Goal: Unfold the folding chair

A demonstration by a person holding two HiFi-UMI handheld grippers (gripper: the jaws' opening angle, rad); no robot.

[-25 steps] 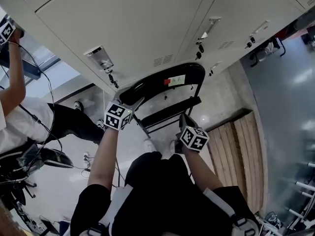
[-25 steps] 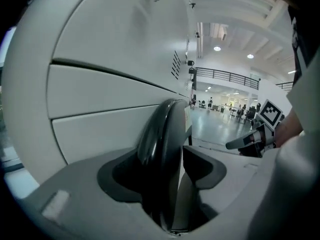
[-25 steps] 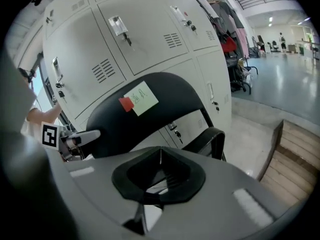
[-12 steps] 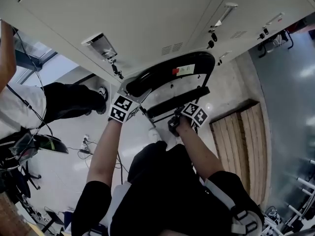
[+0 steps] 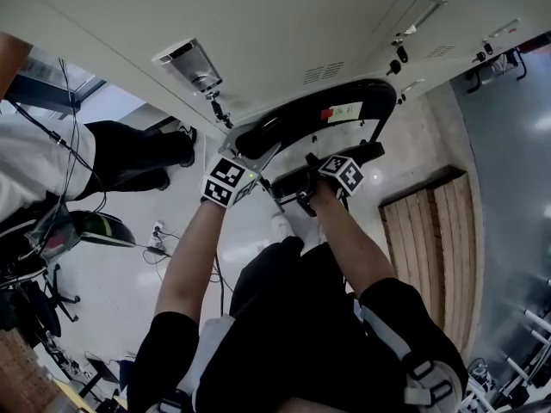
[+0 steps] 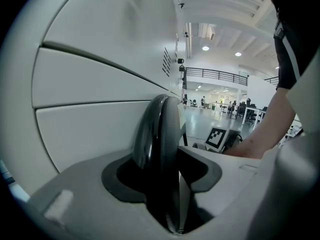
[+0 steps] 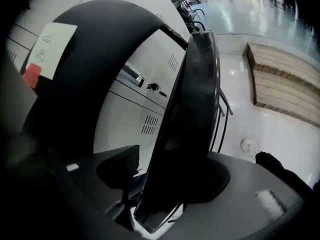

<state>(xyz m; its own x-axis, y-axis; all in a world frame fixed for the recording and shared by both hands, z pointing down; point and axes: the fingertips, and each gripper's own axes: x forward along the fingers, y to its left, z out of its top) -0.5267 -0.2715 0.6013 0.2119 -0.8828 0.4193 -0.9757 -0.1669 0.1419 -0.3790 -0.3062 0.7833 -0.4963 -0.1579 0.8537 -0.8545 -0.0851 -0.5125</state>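
The left gripper (image 6: 167,161) has just been closing and pinches the top edge of the folding chair's (image 5: 320,115) backrest (image 6: 159,126), which stands upright between its jaws. The right gripper (image 7: 170,171), jaws just narrowing but wide apart, straddles the seat (image 7: 192,109) edge, with a gap showing at one pad.

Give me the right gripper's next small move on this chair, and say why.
Probably finish closing on the seat: the right gripper has just been closing with the seat between its jaws, a gap showing on one side, and the chair stands folded against the lockers.
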